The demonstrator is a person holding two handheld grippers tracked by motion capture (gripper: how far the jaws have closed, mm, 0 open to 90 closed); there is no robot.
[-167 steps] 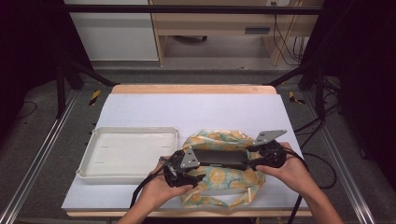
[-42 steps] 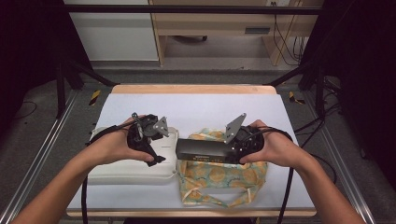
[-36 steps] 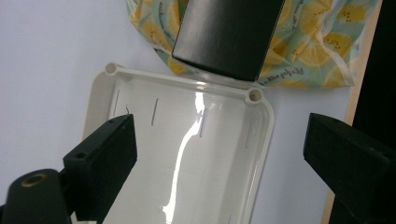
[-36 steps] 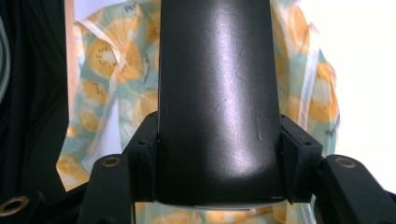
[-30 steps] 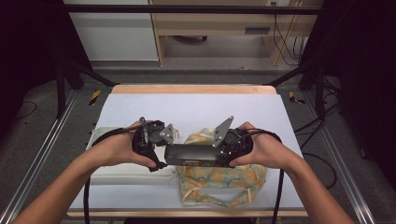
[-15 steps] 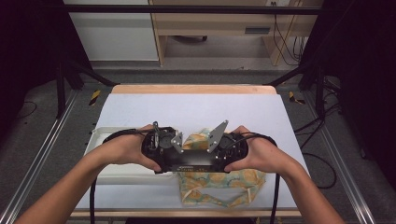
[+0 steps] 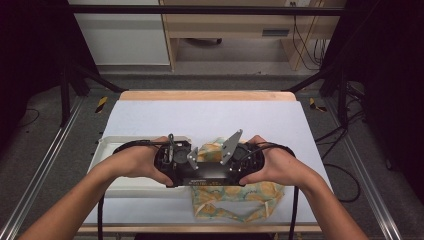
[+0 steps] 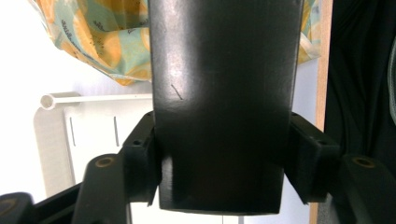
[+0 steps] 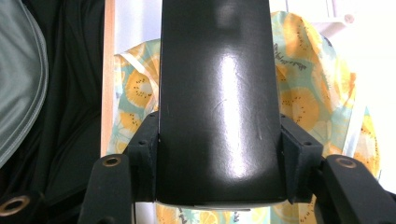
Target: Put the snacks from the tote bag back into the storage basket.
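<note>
One black box [image 7: 212, 176], flat, oblong, smooth and glossy, is held level at lower centre of the high view, between two grippers. The left gripper [image 7: 176, 162] is seen at the box's left end, the right gripper [image 7: 239, 159] at its right end, each carried in one hand, so two hands in all. In the left gripper view the box [image 8: 224, 102] is seen as a broad dark slab with a faint scratch, and both black jaws are pressed on its sides; these jaws have just been closing onto it. In the right gripper view the box [image 9: 219, 98] is clamped the same way, its shiny face catching glare. One cloth bag [image 7: 235, 202], soft and crumpled, printed with yellow citrus slices on pale green, with ribbon-like straps, is lying under and below the box, near the table's front edge. One white tray [image 7: 107, 150], rectangular, rigid, with rounded rim, is seen at left centre, partly covered by the left hand. One table [image 7: 210, 117], covered by a matte white sheet with a wooden edge, is seen beneath everything.
</note>
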